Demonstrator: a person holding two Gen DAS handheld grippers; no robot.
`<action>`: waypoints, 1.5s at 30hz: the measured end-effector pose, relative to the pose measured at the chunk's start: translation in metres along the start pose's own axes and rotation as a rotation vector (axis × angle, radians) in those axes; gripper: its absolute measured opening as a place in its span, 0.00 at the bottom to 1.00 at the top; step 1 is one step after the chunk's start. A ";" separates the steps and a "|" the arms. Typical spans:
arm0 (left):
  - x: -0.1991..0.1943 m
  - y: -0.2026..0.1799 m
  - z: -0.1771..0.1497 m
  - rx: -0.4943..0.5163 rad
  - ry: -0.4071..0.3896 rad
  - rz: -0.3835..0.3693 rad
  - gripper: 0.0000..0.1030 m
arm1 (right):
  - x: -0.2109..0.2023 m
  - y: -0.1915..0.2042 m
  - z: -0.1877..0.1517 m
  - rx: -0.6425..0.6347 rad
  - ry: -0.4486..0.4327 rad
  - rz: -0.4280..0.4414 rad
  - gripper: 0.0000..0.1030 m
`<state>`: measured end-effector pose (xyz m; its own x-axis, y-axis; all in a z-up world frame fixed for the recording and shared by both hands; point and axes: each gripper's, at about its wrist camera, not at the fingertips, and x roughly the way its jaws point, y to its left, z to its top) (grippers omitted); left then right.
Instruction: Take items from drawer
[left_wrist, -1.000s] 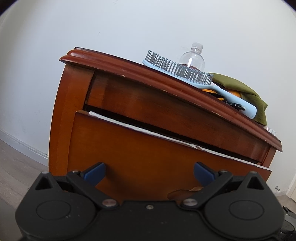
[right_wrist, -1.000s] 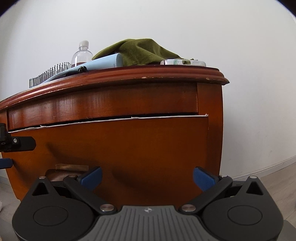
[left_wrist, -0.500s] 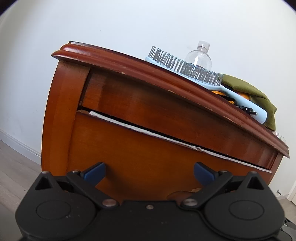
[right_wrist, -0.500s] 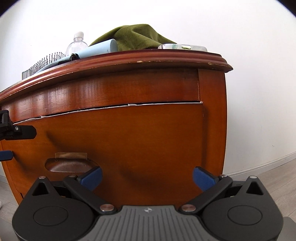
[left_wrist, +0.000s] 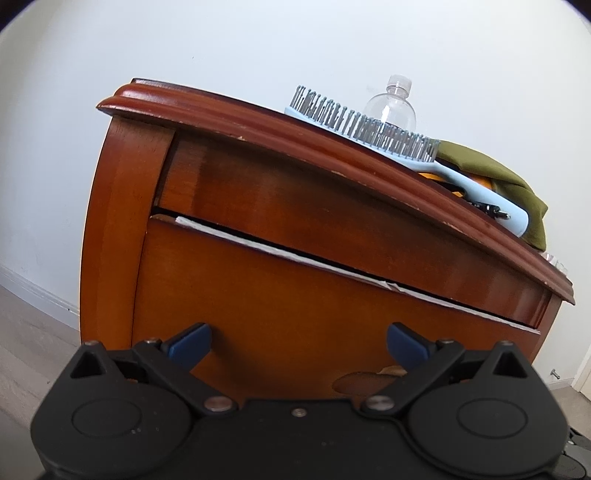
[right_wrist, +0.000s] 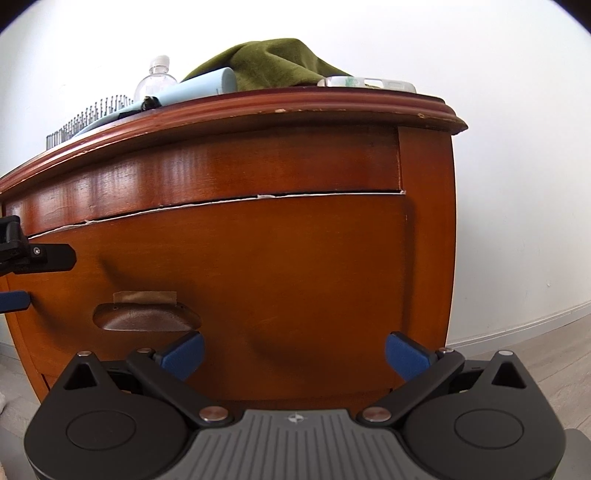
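A reddish-brown wooden cabinet fills both views. Its drawer front (left_wrist: 295, 306) (right_wrist: 277, 266) stands almost shut, with a thin gap and a white paper edge (left_wrist: 280, 254) along its top. The recessed pull (right_wrist: 146, 322) with a strip of tape above it sits low on the drawer; it also shows in the left wrist view (left_wrist: 364, 382). My left gripper (left_wrist: 297, 341) is open and empty, close to the drawer front, left of the pull. My right gripper (right_wrist: 293, 350) is open and empty, just right of the pull. The left gripper's side (right_wrist: 33, 254) shows at the right view's left edge.
On the cabinet top lie a light-blue hairbrush (left_wrist: 373, 134) (right_wrist: 192, 92), a clear plastic bottle (left_wrist: 391, 107) (right_wrist: 155, 79), an olive-green cloth (left_wrist: 491, 170) (right_wrist: 273, 61) and a flat white object (right_wrist: 369, 83). A white wall and baseboard stand behind; pale floor at both sides.
The drawer's gap has narrowed from slightly open to almost shut. The right view has risen slightly, so the pull shows higher and fuller. Both grippers stay open.
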<state>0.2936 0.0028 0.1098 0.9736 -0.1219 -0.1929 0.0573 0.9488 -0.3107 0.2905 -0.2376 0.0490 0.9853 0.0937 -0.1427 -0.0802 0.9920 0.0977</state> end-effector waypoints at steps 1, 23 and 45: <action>-0.002 0.000 0.000 -0.009 0.006 -0.006 1.00 | -0.003 0.000 0.000 0.000 -0.001 0.001 1.00; -0.113 -0.045 -0.011 0.112 0.019 0.011 1.00 | -0.103 0.006 0.005 -0.009 -0.011 0.051 1.00; -0.160 -0.063 -0.064 0.202 0.192 0.124 1.00 | -0.164 0.019 -0.021 -0.127 0.081 0.040 1.00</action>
<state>0.1201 -0.0561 0.1003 0.9173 -0.0364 -0.3966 0.0021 0.9962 -0.0866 0.1246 -0.2325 0.0535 0.9660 0.1343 -0.2209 -0.1421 0.9897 -0.0194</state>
